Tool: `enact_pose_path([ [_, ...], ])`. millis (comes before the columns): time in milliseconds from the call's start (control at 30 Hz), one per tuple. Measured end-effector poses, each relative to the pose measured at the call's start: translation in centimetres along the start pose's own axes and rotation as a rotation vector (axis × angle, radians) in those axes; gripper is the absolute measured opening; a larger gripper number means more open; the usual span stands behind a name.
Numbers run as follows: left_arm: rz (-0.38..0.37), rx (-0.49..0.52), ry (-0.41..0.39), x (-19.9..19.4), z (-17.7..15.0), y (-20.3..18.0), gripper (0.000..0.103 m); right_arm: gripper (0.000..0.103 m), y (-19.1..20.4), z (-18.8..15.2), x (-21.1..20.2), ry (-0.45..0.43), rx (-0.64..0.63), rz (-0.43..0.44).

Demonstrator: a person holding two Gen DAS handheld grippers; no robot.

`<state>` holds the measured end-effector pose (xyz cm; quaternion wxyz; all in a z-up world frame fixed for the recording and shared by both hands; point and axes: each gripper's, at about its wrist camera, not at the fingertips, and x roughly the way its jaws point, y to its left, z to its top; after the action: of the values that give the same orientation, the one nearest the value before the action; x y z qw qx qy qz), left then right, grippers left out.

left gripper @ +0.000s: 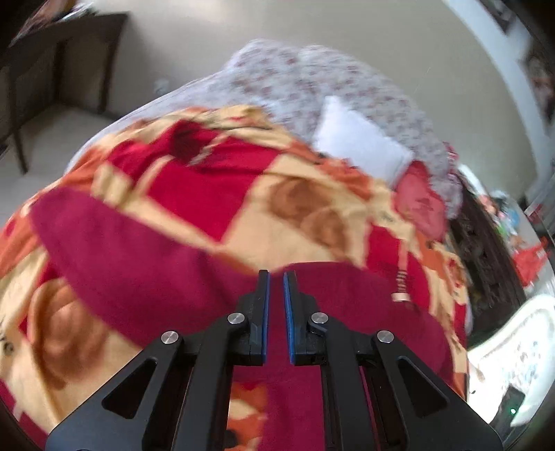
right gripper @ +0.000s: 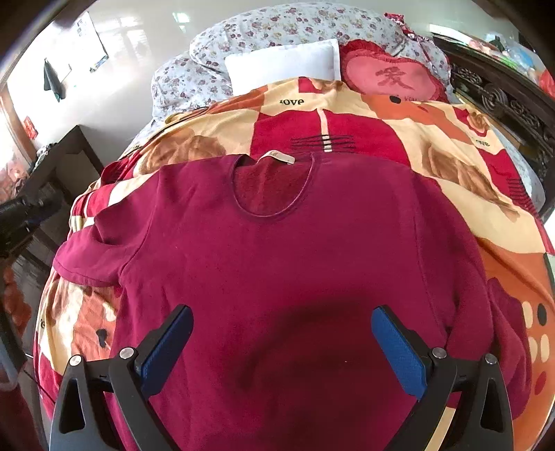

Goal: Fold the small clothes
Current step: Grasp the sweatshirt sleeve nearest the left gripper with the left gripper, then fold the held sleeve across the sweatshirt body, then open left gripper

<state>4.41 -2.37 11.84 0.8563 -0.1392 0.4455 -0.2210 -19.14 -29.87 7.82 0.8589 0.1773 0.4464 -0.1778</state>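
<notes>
A dark red long-sleeved shirt (right gripper: 277, 249) lies flat, front up, on a patterned blanket (right gripper: 451, 166), its neckline and label toward the pillows. Its left sleeve (right gripper: 93, 249) is folded out to the side. My right gripper (right gripper: 281, 314) is wide open just above the shirt's lower body, nothing between the blue pads (right gripper: 399, 350). In the blurred left wrist view the shirt (left gripper: 145, 249) lies under and ahead of my left gripper (left gripper: 276, 274), whose jaws stand nearly together with a narrow empty gap.
The blanket covers a bed. At its head lie a white pillow (right gripper: 284, 64), a red heart cushion (right gripper: 395, 79) and a floral quilt (right gripper: 277, 27). A dark carved headboard (right gripper: 503, 100) runs on the right. A dark table (left gripper: 52, 62) stands beside the bed.
</notes>
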Motion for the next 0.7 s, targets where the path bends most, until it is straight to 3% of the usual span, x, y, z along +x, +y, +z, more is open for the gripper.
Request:
enact_pose_path([
  [67, 0.064, -0.048, -0.004, -0.4, 0.1, 2.9, 0.009, 0.102, 0.0, -0.2, 0.4, 0.011, 0.005, 0.013],
  [133, 0.134, -0.085, -0.004, -0.9, 0.4, 5.9, 0.029, 0.102, 0.3, -0.3, 1.1, 0.029, 0.014, 0.028],
  [167, 0.174, -0.123, -0.007, -1.2, 0.6, 8.1, 0.053, 0.102, 0.5, -0.4, 1.4, 0.039, 0.014, 0.035],
  [200, 0.19, -0.164, -0.025, -1.6, 0.7, 9.8, 0.067, 0.102, 0.8, -0.4, 1.7, 0.048, 0.012, 0.043],
  [267, 0.225, -0.239, -0.077, -2.2, 0.9, 13.0, 0.071, 0.102, 1.7, -0.6, 2.4, 0.061, -0.003, 0.055],
  [367, 0.294, -0.311, -0.067, -1.6, 1.9, 17.4, 0.071, 0.102, 3.1, -0.7, 3.1, 0.078, -0.031, 0.064],
  [633, 0.219, -0.476, 0.007, 3.9, 3.5, 23.1, 0.07, 0.102, 5.0, -0.8, 4.8, 0.118, -0.077, 0.057],
  [700, 0.232, -0.467, -0.036, 3.8, 3.7, 22.9, 0.067, 0.102, 4.8, -0.7, 4.9, 0.121, -0.073, 0.052],
])
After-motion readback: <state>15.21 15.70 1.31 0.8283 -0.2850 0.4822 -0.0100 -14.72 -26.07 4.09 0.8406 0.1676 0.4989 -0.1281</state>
